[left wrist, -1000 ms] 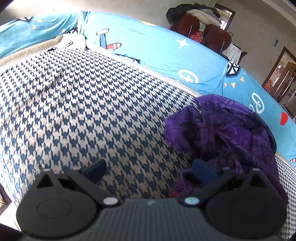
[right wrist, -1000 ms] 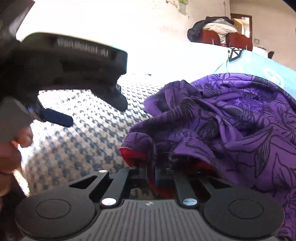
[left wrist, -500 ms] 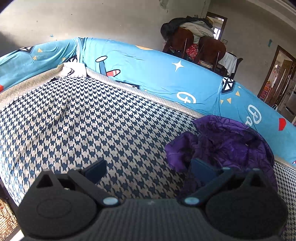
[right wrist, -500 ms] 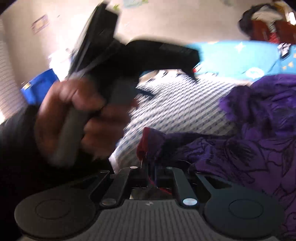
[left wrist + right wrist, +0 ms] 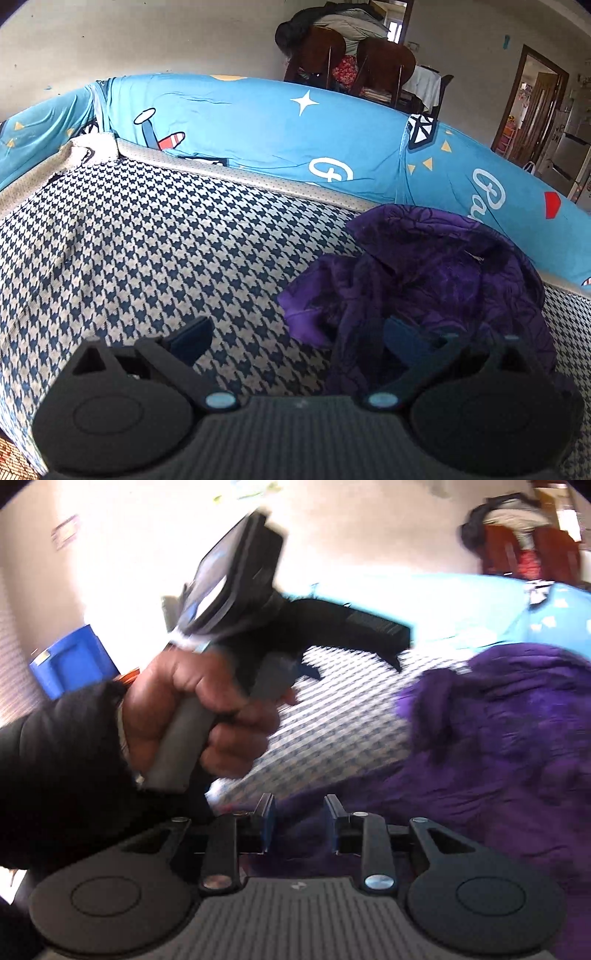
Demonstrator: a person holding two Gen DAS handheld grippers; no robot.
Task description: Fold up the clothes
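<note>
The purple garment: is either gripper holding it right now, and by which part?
Neither. The left gripper and right gripper are both open, nothing between the fingers, above the purple garment.

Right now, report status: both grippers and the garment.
Left gripper open, empty. Right gripper parted, nothing clamped. Purple floral garment crumpled on houndstooth cushion. Nothing in the way.

The left wrist view is taken from low over the blue-and-cream houndstooth cushion (image 5: 140, 236), faced toward the cartoon-printed blue backrest cover (image 5: 258, 125). The right wrist view is aimed leftward, close to the crumpled purple floral garment (image 5: 498, 746). Garment (image 5: 424, 273) and cushion (image 5: 332, 716) are shared.
</note>
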